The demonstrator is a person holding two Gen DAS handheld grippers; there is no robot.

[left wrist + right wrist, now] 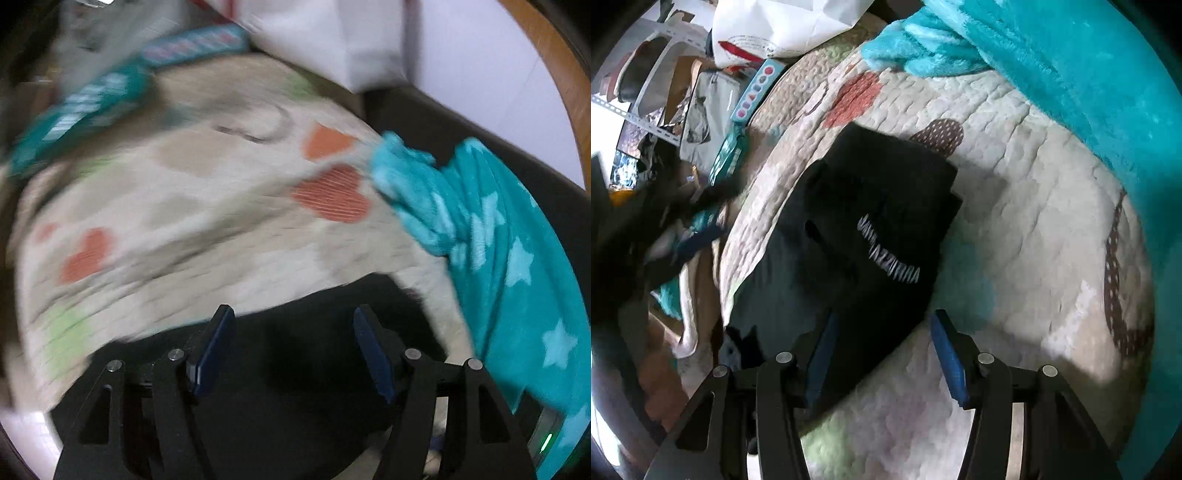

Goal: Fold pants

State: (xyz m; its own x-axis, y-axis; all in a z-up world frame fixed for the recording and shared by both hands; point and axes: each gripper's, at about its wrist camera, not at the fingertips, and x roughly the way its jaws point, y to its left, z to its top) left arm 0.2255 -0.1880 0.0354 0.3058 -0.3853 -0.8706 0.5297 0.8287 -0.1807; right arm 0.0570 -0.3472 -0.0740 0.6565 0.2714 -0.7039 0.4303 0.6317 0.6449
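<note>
The black pants (pixel 879 221) lie folded on the cream quilt (pixel 1015 206), with white lettering on top. My right gripper (pixel 886 354) hovers over their near edge, open; the black cloth runs under its left finger (pixel 822 354) and neither pad presses on it. In the blurred left wrist view the pants (pixel 314 306) show as a dark patch at the quilt's near edge. My left gripper (pixel 293 350) stands open above that patch, with black cloth showing in the gap but nothing pinched.
A teal star-print fleece blanket (pixel 517 258) is bunched at the right of the quilt (pixel 207 206) and fills the far right in the right wrist view (pixel 1071 74). A teal box (pixel 88 107) and a white bag (pixel 783 26) lie at the quilt's far side. Clutter (pixel 665 122) stands beyond the left edge.
</note>
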